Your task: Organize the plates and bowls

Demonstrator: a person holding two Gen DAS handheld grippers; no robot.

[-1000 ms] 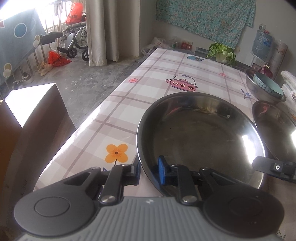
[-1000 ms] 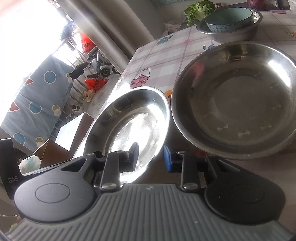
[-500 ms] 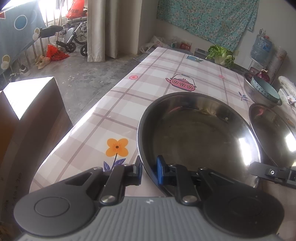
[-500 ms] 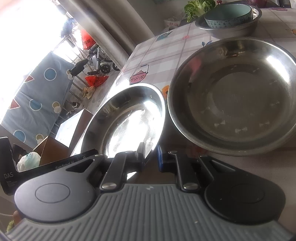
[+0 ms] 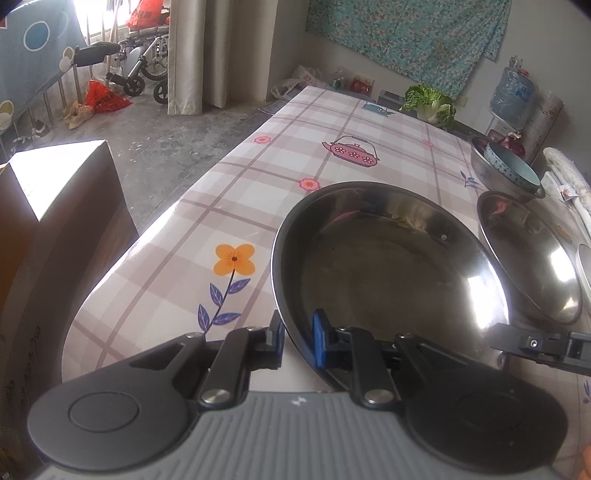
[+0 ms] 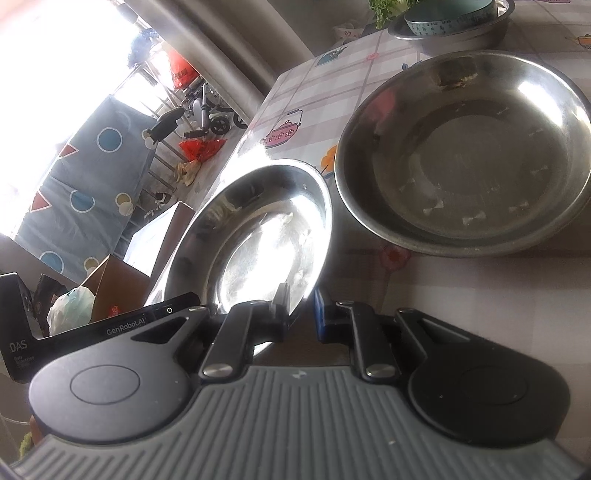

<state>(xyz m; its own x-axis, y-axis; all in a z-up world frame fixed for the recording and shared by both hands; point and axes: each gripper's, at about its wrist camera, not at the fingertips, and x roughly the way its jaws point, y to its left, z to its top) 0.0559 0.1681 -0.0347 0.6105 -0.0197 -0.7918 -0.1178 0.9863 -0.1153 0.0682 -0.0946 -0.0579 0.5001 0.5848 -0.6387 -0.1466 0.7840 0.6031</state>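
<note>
The checked desk (image 5: 332, 155) carries a steel plate (image 5: 388, 273) near its front edge. Beside that plate sits a wide steel bowl (image 6: 469, 155), and beyond it a smaller bowl holding a teal bowl (image 5: 511, 171). Both the left tongs (image 5: 297, 341) and right tongs (image 6: 301, 310) pinch the plate's rim.

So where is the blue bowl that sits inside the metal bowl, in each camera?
Left wrist view: the blue bowl is far off at the right edge, nested in a steel bowl past the steel basin.
Right wrist view: the blue bowl is at the top edge, right of centre, cut off by the frame, again nested in the steel bowl.
Shared landmark: the pink teapot print on the tablecloth.
</note>
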